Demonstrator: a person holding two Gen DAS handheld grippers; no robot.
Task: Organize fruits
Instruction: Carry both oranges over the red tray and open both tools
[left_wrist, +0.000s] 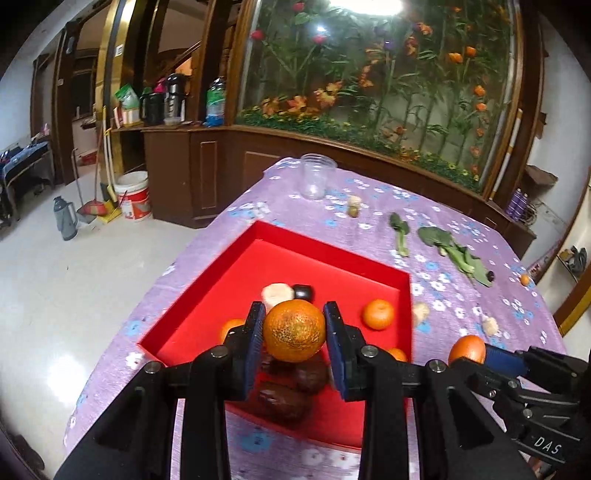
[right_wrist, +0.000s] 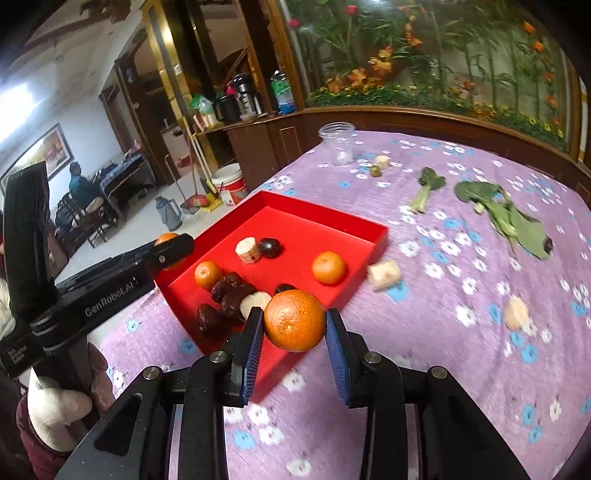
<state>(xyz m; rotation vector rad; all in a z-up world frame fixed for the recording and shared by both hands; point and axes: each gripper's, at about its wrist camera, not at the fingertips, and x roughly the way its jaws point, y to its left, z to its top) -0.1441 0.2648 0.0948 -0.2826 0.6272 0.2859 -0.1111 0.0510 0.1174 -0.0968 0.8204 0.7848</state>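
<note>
With an orange (left_wrist: 294, 330) clamped in your left tool (left_wrist: 294, 332) over the red tray (left_wrist: 207, 280) near the counter's left edge and another orange (right_wrist: 294, 320) clamped in your right tool (right_wrist: 294, 321), lower each before letting go.

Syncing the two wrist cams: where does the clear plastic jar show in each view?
Left wrist: clear plastic jar stands top centre, at the far edge of the purple flowered tablecloth, beyond the red tray.
Right wrist: the jar stands upper centre, beyond the tray's far corner.
Shared landmark: the small green fruit just right of the jar.
</note>
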